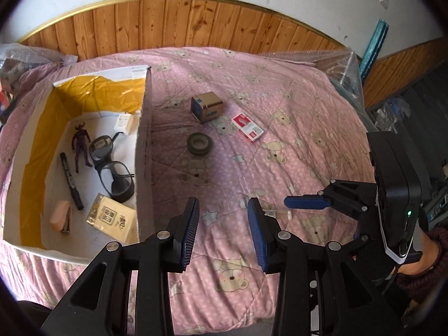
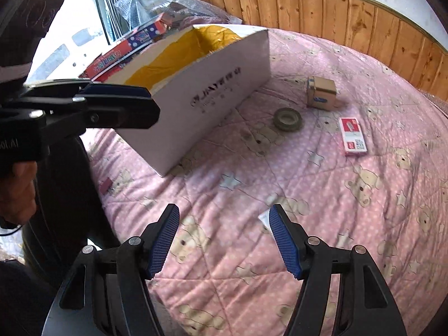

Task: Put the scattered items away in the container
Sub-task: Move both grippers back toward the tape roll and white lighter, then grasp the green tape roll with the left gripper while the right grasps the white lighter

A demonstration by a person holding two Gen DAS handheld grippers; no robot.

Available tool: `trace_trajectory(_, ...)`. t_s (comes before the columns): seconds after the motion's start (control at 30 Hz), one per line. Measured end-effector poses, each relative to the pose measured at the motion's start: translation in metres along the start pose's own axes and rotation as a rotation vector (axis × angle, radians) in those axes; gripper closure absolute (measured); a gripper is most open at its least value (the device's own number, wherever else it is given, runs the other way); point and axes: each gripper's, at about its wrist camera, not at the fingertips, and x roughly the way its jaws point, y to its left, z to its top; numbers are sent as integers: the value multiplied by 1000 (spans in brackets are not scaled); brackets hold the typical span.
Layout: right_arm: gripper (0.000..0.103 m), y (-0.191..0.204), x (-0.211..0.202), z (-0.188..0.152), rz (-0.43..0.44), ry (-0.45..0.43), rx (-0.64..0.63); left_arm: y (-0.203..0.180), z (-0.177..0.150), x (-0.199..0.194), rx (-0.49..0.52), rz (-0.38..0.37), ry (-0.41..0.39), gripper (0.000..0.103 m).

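Left gripper [image 1: 224, 232] nearest, jaws apart, nothing between, low over pink bear-print quilt [image 1: 280, 151]. Right gripper [image 2: 224, 240] jaws apart too, small clear syringe [image 1: 275, 212] just beside its right finger. Grey tape roll [image 1: 200, 143], tan cube box [image 1: 207, 107], red-white flat packet [image 1: 247, 127] lie outside white yellow-lined cardboard box [image 1: 142, 140].

A home bedroom: a bed with a pink teddy-bear quilt [image 1: 280, 151] against a wood-panelled wall [image 1: 196, 19].

Blurred dark lettering on white box [image 2: 212, 84] side; printed characters on gold packet [image 1: 112, 217] inside it, neither legible.
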Motion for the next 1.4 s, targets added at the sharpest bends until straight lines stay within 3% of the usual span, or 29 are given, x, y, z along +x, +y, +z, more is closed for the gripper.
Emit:
trace_trajectory(0.1, 36, -15, 9, -6, -45, 62, -42, -3, 11, 26, -27, -17, 40, 65)
trace_trajectory(0.33, 37, -29, 34, -14, -60, 140, -147, -1, 40, 87, -139, -2, 104, 64)
trace_trajectory(0.43, 42, -29, 46, -18, -77, 159, -174, -3, 52, 110, -154, -3, 118, 62)
trace_trajectory(0.6, 50, -43, 63, -25, -85, 206, -147, 1, 66, 147, -134, 98, 130, 62)
trace_trajectory(0.8, 50, -42, 64, -27, -90, 200, -156, 16, 76, 182, -170, 121, 159, 61)
trace_trajectory(0.87, 53, -40, 63, -28, -95, 199, -167, 18, 79, 184, -162, 147, 117, 59)
trace_trajectory(1.0, 75, -38, 59, -30, -86, 194, -171, 20, 80, 195, -152, 134, 115, 60)
trace_trajectory(1.07, 83, -39, 57, -30, -78, 195, -165, 14, 75, 198, -110, 164, 111, 72)
trace_trajectory(1.13, 83, -40, 55, -31, -72, 196, -157, 12, 69, 196, -76, 190, 88, 80)
trace_trajectory(1.2, 83, -41, 53, -32, -66, 197, -151, 17, 65, 191, -102, 164, 76, 86)
trace_trajectory(1.37, 83, -37, 45, -34, -39, 191, -141, 28, 61, 183, -132, 149, 58, 86)
trace_trajectory(1.4, 83, -36, 44, -35, -37, 189, -143, 29, 60, 183, -137, 148, 66, 81)
